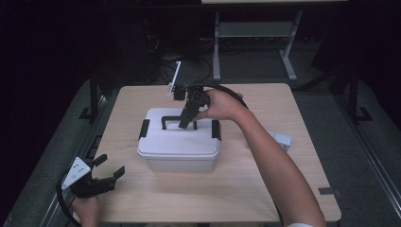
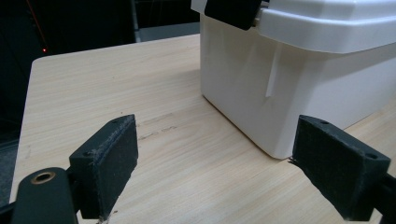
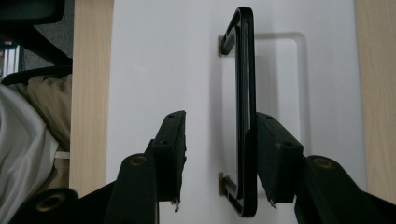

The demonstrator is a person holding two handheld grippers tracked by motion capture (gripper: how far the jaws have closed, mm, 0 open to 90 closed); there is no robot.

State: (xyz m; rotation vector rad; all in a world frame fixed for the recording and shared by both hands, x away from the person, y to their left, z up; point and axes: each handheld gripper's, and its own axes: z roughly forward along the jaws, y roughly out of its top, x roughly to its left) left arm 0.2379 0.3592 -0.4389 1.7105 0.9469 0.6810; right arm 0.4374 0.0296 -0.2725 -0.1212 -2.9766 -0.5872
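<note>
The desk (image 1: 283,189) is pale wood-look board with fine straight grain, matt and smooth, with a few faint scuff lines in the left gripper view. The box (image 1: 179,151) looks like white plastic, smooth with a soft sheen; its lid (image 3: 159,60) is an even matt white. The handle (image 3: 246,93) is black plastic, glossy along its edge. The clips (image 1: 144,128) on the lid's ends are black plastic too. The pads (image 2: 114,158) on the jaws are black, matt and slightly grainy, with frayed bits at their corners, and brass-coloured metal rivets (image 2: 43,177) sit behind them. The left gripper (image 1: 101,177) carries a flat light-grey plate (image 1: 77,170), matt.
</note>
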